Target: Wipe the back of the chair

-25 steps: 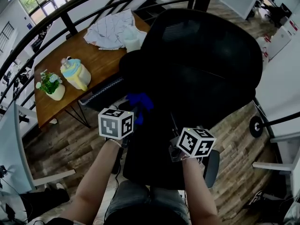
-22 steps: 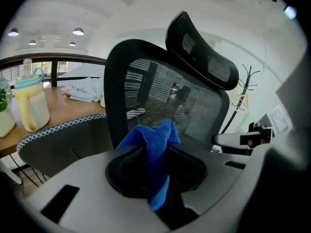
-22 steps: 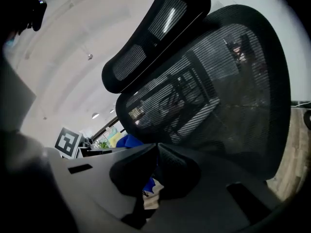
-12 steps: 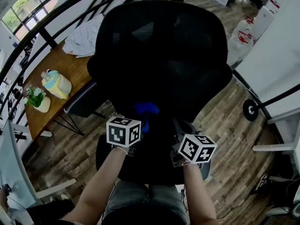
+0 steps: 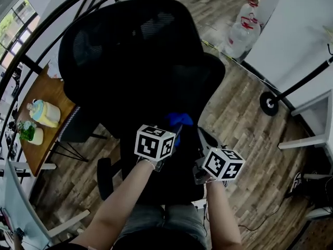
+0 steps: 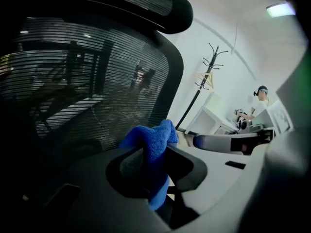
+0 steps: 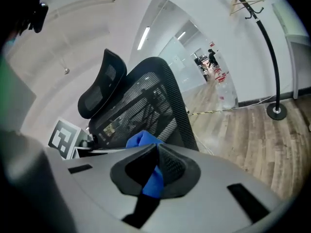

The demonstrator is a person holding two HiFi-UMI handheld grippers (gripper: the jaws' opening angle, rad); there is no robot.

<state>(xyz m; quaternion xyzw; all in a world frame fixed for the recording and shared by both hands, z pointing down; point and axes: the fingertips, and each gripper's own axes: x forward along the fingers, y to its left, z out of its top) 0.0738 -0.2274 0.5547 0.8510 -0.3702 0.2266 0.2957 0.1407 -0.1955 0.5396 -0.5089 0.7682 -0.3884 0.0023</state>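
Both claws closed tight on blue cloth [image 5: 179, 121]. Left claw [image 6: 154, 152] pinches it, cloth bunched above tips, just beside black mesh chair back [image 5: 130, 61], low down. Right claw [image 7: 156, 152] nips a fold too. Chair on wood floor [image 5: 234, 119], headrest [image 7: 104, 89] at top.

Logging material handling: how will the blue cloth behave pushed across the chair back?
Probably floppy: the blue cloth bunches and droops where the left tool pinches it. Its fuzzy weave should drag, not slip, on the mesh chair back.
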